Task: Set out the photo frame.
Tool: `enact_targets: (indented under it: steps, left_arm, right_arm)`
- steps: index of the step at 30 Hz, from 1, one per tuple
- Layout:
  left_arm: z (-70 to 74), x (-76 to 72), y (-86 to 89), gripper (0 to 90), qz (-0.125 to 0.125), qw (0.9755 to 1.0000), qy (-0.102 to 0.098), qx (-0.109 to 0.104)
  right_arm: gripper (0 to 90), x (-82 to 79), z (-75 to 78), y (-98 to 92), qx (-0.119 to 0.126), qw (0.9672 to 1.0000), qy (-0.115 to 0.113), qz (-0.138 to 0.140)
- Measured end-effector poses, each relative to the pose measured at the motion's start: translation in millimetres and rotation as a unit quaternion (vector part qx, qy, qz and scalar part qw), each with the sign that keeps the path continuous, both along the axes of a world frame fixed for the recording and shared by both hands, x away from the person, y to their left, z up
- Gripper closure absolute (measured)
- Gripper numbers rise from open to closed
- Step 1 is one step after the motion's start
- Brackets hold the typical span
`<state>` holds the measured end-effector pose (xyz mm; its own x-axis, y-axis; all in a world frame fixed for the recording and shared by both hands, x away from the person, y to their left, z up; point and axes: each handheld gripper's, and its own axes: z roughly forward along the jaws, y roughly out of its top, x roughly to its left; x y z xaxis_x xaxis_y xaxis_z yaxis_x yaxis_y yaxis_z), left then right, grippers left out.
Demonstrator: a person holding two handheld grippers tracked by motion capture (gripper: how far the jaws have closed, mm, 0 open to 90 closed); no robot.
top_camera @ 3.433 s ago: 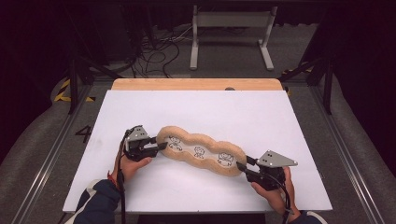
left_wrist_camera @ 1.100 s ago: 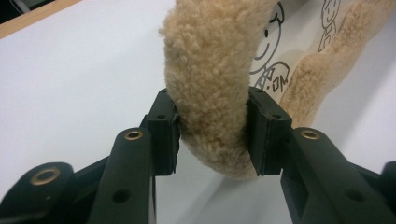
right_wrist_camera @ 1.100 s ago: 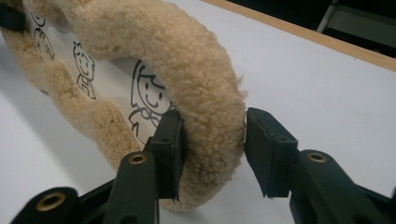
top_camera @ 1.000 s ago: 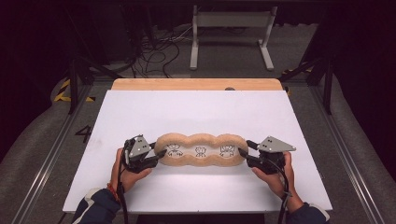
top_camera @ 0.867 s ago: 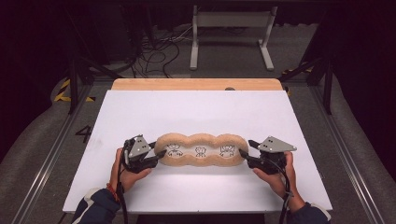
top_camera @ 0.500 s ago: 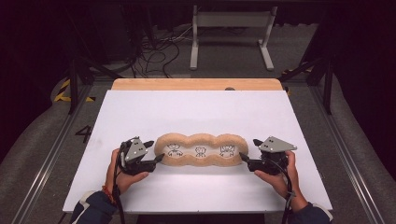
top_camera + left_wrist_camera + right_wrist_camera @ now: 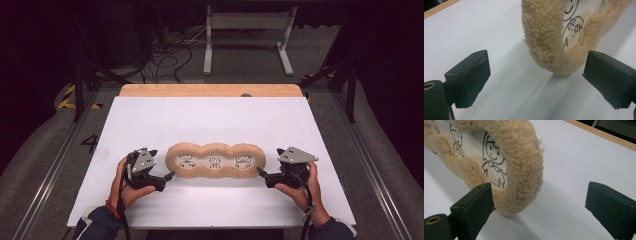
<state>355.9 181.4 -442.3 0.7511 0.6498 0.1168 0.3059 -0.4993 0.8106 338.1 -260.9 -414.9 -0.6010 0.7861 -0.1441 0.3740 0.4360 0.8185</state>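
A long tan fleece pad (image 7: pixel 216 161) with three cartoon figures drawn on its white middle lies flat on the white table sheet (image 7: pixel 210 120). My left gripper (image 7: pixel 168 177) sits just off its left end, jaws open after just widening, nothing between them. In the left gripper view the fleece rim (image 7: pixel 549 45) lies ahead of my gripper (image 7: pixel 536 80), untouched. My right gripper (image 7: pixel 260 173) stands just off the pad's right end, jaws likewise just opened wide. In the right gripper view the fleece end (image 7: pixel 521 170) lies ahead of my gripper (image 7: pixel 539 207), clear of the pads.
A wooden strip (image 7: pixel 210 90) runs along the table's far edge. Beyond it stand a white metal frame (image 7: pixel 247 30) and loose cables (image 7: pixel 165 50) on the floor. Metal rails (image 7: pixel 55 165) flank the table.
Both grippers have let go of the pad's ends and drawn slightly outward. The pad has dropped flat onto the sheet and lies still.
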Motion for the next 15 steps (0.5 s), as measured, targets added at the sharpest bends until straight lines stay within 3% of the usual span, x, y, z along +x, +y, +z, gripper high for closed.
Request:
enact_targets:
  steps: [15]
  left_arm:
    - [1.9, -2.6, 1.2, 6.4, -0.003, 0.9999, -0.016, -0.004]
  right_arm:
    - [9.6, -3.1, -0.6, -4.6, -0.015, 0.9998, 0.003, 0.010]
